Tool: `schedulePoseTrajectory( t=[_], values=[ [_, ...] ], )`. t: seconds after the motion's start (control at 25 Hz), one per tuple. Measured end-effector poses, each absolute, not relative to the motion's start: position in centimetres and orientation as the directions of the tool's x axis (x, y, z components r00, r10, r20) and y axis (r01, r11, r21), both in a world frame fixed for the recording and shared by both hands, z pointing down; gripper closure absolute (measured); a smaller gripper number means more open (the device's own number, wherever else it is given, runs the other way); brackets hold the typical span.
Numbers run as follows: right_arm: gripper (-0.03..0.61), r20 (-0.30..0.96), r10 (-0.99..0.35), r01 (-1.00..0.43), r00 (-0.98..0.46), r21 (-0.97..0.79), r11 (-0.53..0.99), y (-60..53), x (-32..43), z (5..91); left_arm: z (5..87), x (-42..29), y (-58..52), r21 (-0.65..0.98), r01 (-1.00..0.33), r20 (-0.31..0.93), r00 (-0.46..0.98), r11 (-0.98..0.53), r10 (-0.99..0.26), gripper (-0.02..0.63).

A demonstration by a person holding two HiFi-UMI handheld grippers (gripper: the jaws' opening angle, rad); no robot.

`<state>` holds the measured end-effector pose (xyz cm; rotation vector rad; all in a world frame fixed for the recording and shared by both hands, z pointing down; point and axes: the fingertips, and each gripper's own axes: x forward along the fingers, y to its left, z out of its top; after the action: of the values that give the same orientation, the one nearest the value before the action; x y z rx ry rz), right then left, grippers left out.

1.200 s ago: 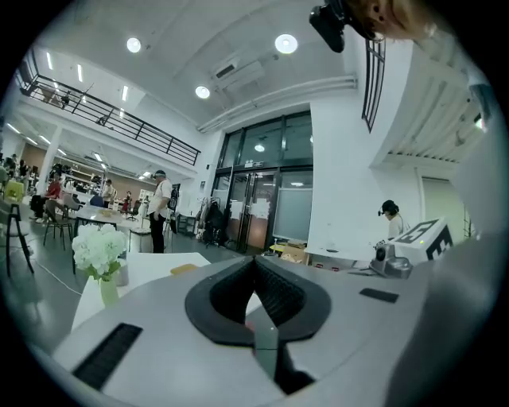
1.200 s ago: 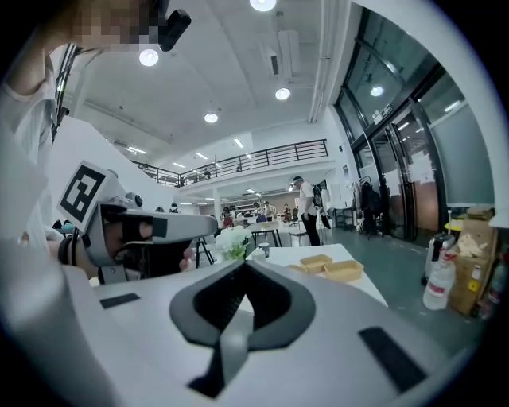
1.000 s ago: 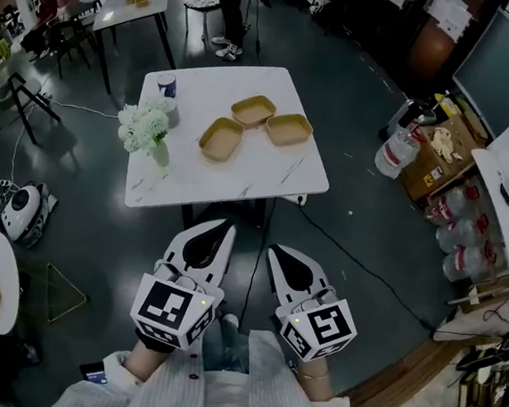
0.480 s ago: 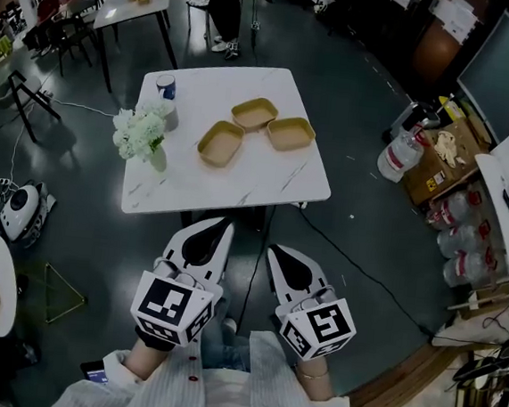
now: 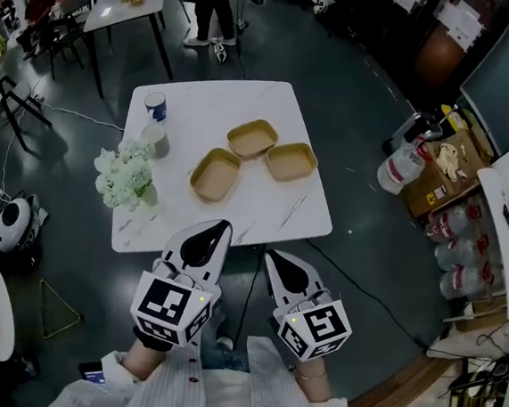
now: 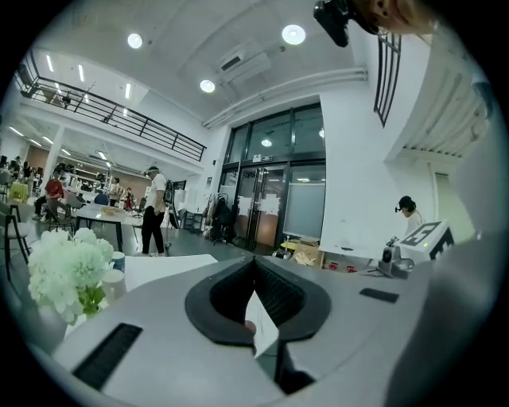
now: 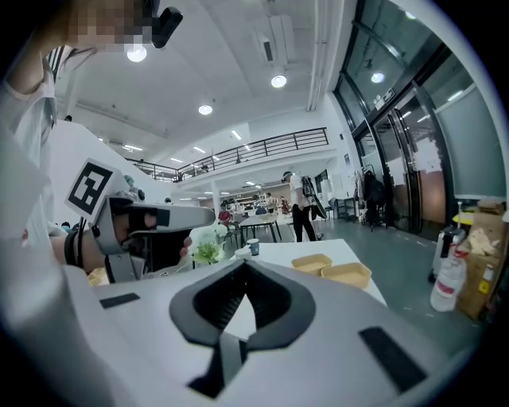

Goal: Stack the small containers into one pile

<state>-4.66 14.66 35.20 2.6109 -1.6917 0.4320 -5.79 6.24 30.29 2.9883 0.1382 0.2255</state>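
Observation:
Three shallow tan containers lie apart on the white marble table (image 5: 271, 213): one near the middle (image 5: 215, 174), one behind it (image 5: 251, 139), one to the right (image 5: 292, 161). Two of them show in the right gripper view (image 7: 312, 262) (image 7: 346, 274). My left gripper (image 5: 212, 230) and right gripper (image 5: 271, 258) are held side by side in front of the table's near edge, well short of the containers. Both are shut with nothing between the jaws, tips meeting in the left gripper view (image 6: 254, 259) and in the right gripper view (image 7: 244, 263).
White flowers in a vase (image 5: 124, 177), a cup (image 5: 156, 138) and a blue can (image 5: 155, 105) stand on the table's left side. A water jug (image 5: 400, 164) and a cardboard box (image 5: 438, 158) sit on the floor to the right. A person (image 5: 211, 6) stands beyond the table.
The table and its containers have come closer and lower in the head view as I move toward it. Both grippers hold the same pose, still shut.

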Motion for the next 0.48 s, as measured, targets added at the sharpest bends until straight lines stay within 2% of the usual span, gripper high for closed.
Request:
schedulePoseTrajectory(
  t=[0.48],
  values=[
    [0.566,0.238,-0.869,-0.864,0.434,-0.162,-0.476,8.6,5.4,35.5,30.7,3.3,-1.3,0.132,0.098,0.162,0.980,-0.986,0.119,0.597]
  ],
)
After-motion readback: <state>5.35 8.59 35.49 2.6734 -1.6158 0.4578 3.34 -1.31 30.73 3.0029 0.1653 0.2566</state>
